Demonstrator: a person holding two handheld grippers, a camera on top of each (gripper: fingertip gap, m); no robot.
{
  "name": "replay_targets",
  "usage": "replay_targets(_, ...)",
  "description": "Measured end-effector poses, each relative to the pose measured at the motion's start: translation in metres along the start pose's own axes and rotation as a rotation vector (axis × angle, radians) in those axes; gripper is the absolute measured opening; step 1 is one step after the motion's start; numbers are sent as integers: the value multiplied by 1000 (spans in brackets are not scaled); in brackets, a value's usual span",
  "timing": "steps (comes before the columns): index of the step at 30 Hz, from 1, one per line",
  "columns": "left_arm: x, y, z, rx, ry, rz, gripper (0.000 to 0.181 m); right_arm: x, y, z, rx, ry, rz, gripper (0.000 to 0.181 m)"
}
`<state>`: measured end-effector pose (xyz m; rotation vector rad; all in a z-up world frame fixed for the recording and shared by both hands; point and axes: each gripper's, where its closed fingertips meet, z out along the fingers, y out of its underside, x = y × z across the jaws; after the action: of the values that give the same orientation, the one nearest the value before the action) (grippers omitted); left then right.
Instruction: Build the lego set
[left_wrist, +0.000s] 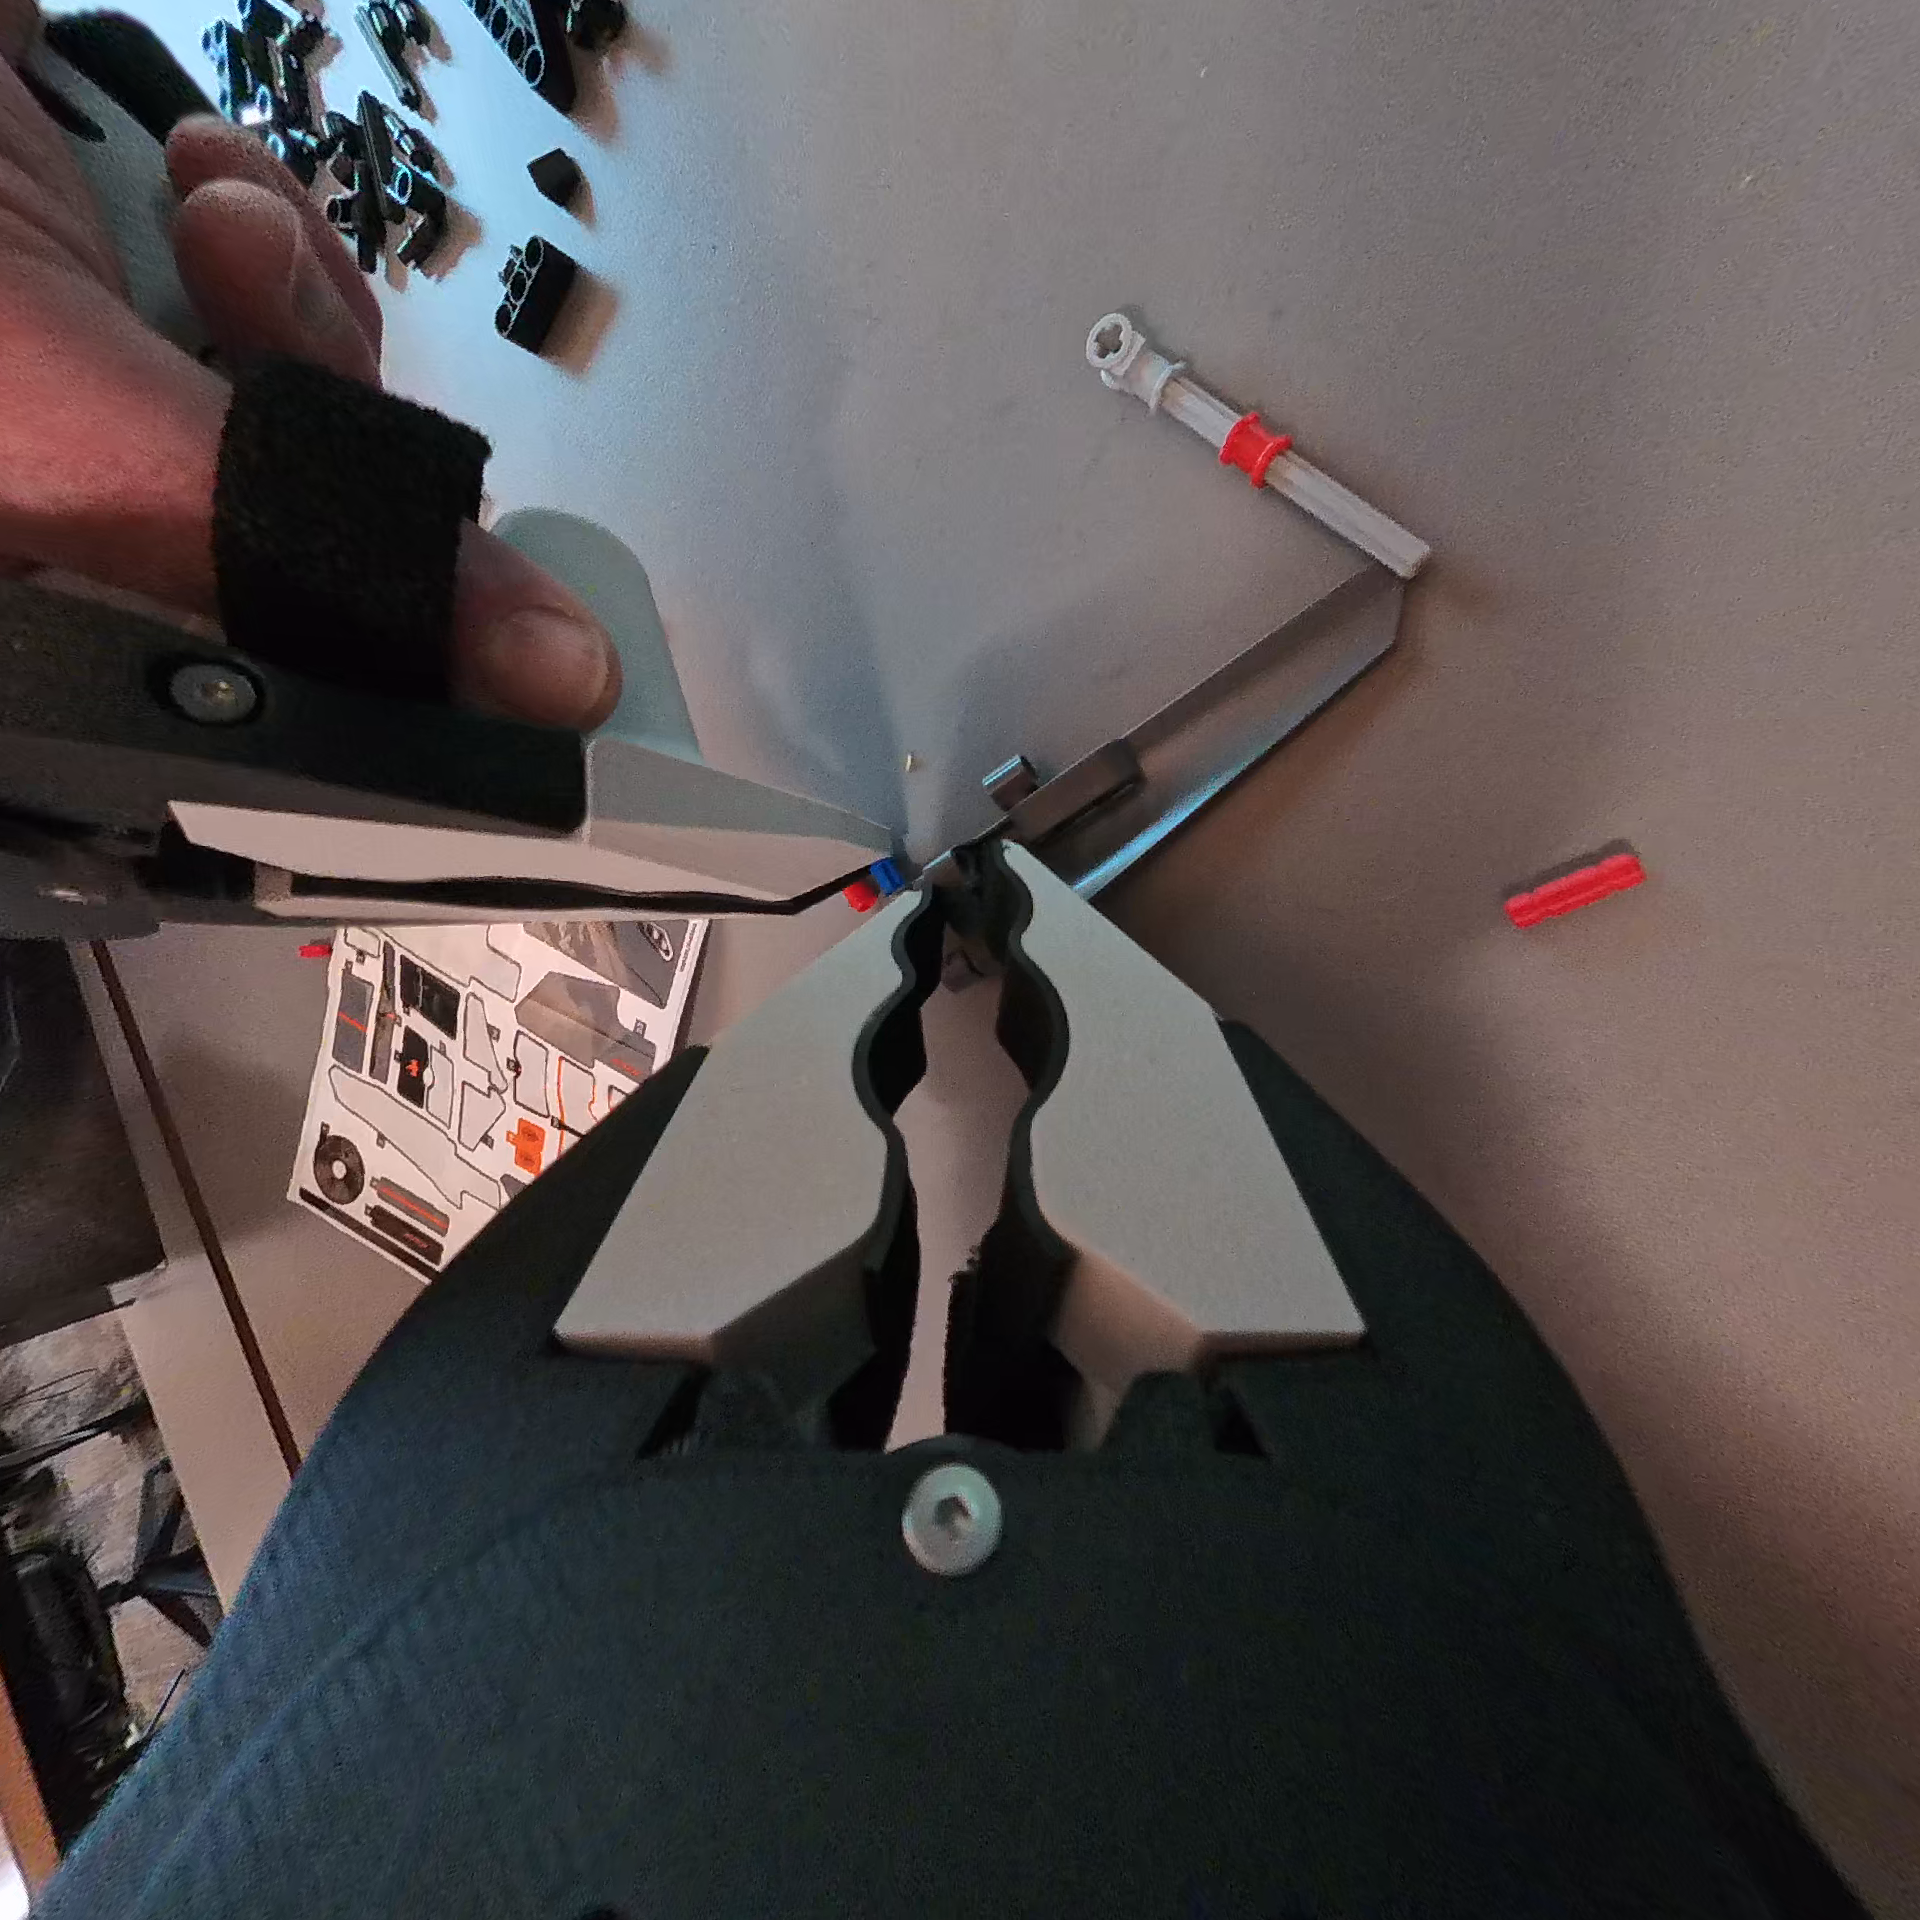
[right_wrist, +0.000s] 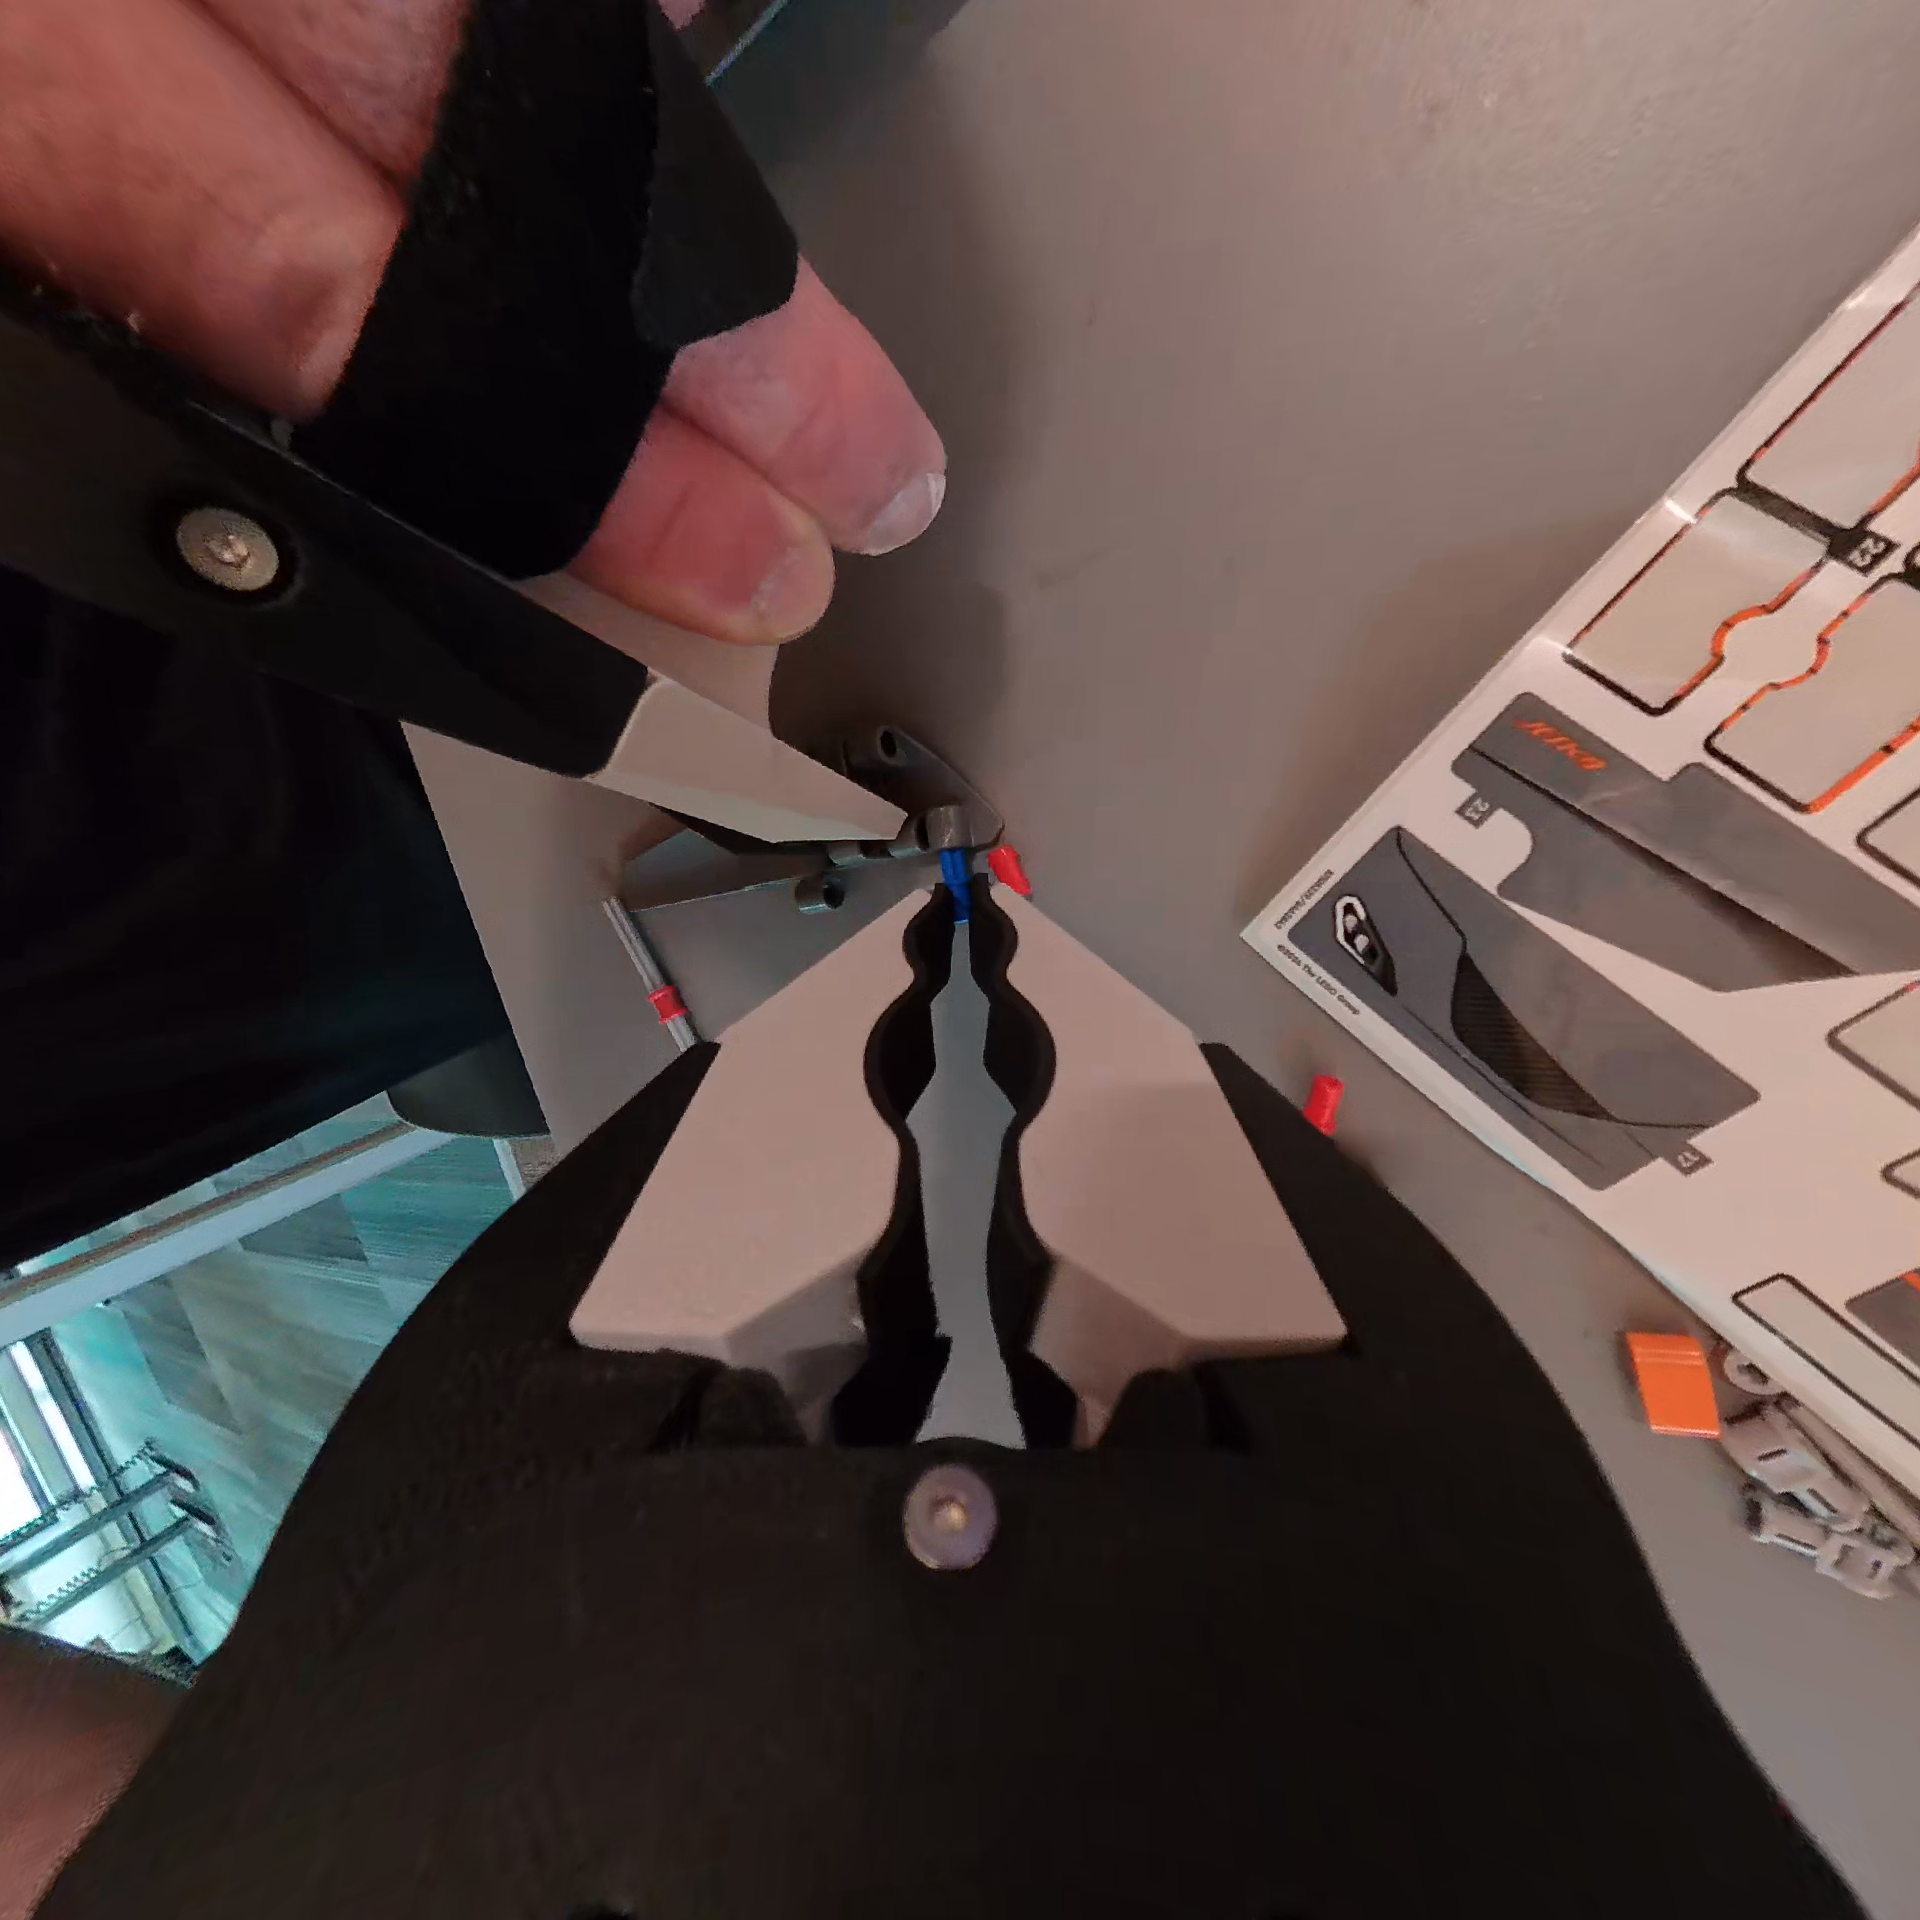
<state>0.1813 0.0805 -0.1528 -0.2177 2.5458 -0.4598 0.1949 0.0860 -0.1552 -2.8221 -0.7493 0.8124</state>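
Left gripper (left_wrist: 961, 868): fingertips clenched on a small dark grey lego piece (left_wrist: 1060, 795); seen also from the right wrist view, coming in from upper left (right_wrist: 914, 831).
Right gripper (right_wrist: 964, 914): tips pinched on a blue pin (right_wrist: 956, 878); in the left wrist view, entering from the left (left_wrist: 883, 883), blue and red bits just showing at its tip.
Meeting point: both gripper tips nearly touching, above the grey table (left_wrist: 1351, 1143); blue pin's far end against the dark grey piece.
Dark grey piece: small, with round holes, partly hidden by the left gripper's fingers; exact shape hard to tell.
Red pin (right_wrist: 1010, 868): just beside the blue pin, right of it; held or lying on the table, cannot tell.
Hands: person's right hand (left_wrist: 208, 416) strapped to its gripper with a black band; left hand (right_wrist: 520, 312) likewise.
Light grey axle (left_wrist: 1257, 447): lying on the table, well beyond the grippers, with a red bush (left_wrist: 1255, 449) around it and a connector at one end.
Red axle piece (left_wrist: 1574, 883): loose on the table, right of the grippers.
Second red pin (right_wrist: 1322, 1101): on the table by the right gripper's body.
Sticker sheet (right_wrist: 1662, 831): flat on the table, right of the right gripper.
Black parts pile (left_wrist: 395, 156): far upper left, blurred.
Orange piece (right_wrist: 1668, 1397): beside a cluster of light grey parts (right_wrist: 1818, 1507), near the sheet's lower edge.
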Motion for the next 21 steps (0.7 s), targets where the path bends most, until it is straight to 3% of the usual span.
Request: replay_targets(21,0,-1,0,62,4,-12,4,0,-1,0,-27,-46,-165,0)
